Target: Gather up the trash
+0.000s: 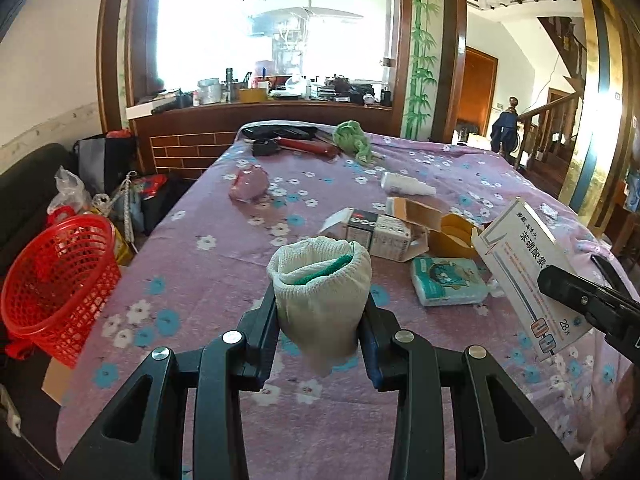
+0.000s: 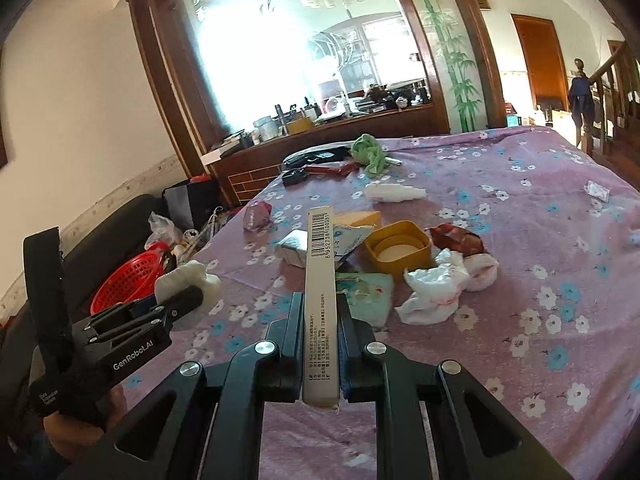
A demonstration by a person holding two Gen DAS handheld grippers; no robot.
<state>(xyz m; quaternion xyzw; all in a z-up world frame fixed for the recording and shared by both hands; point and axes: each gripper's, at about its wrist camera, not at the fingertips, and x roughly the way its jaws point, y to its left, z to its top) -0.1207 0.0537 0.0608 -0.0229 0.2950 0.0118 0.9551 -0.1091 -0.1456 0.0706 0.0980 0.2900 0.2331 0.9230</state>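
Left wrist view: black left gripper (image 1: 322, 312) clamped on a knitted white sock (image 1: 320, 284), soft and rolled, green showing inside its cuff, lifted above the tablecloth (image 1: 200, 272). Red mesh basket (image 1: 56, 280) off the table's left edge, seemingly empty, so collection judged barely begun. Still lying on the flowered purple cloth: torn cardboard cartons (image 1: 384, 232), a soft tissue pack (image 1: 448, 286), a white bottle (image 1: 406, 184), a pink crumpled wrapper (image 1: 248, 184), a green cloth (image 1: 354, 140).

Right wrist view: right gripper (image 2: 320, 344) pinched on a flat, rigid medicine box (image 2: 320, 288), held edge-up with barcode showing, clear of the table. Ahead on the cloth: a yellow plastic lid (image 2: 400, 248), crumpled white plastic bag (image 2: 436, 288), reddish wrapper (image 2: 456, 240). Both held pieces yet to reach the basket; most litter left.
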